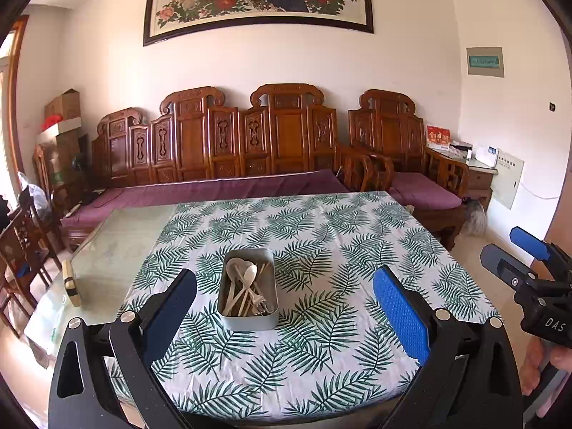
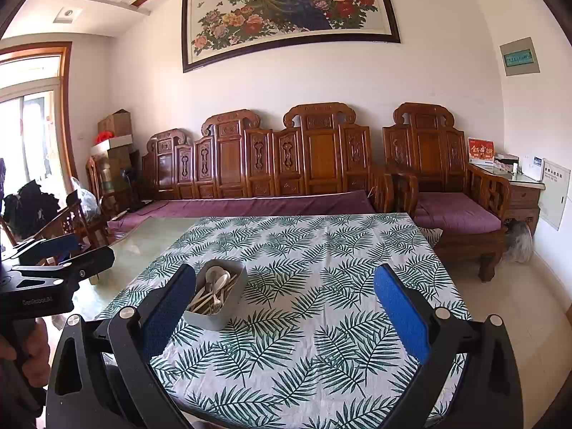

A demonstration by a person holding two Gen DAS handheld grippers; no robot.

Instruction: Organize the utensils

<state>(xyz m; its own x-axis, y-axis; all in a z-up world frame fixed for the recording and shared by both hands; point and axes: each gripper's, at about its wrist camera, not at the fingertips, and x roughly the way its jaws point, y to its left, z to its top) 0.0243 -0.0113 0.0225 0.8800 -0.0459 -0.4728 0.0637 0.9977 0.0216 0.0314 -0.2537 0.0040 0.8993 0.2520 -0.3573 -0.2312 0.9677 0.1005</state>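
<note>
Sitting near the middle of the left wrist frame, the gray tin (image 1: pixel 247 291) rests on the leaf-print tablecloth (image 1: pixel 321 250), holding pale spoons (image 1: pixel 246 275), a fork (image 1: pixel 259 304) and chopsticks. The left gripper (image 1: pixel 284 307) hangs over the table's near edge, jaws spread wide, holding nothing. The right gripper (image 2: pixel 284 307) is likewise wide apart and empty, the tin just beside its left finger.

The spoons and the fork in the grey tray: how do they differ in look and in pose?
The spoons are pale cream with rounded bowls; the fork is darker, metallic, with tines. The spoons' bowls lie toward the tray's far end; the fork's tines lie at its near end. Both rest inside the same tray, crossing each other, untouched by the open left gripper and right gripper.
</note>
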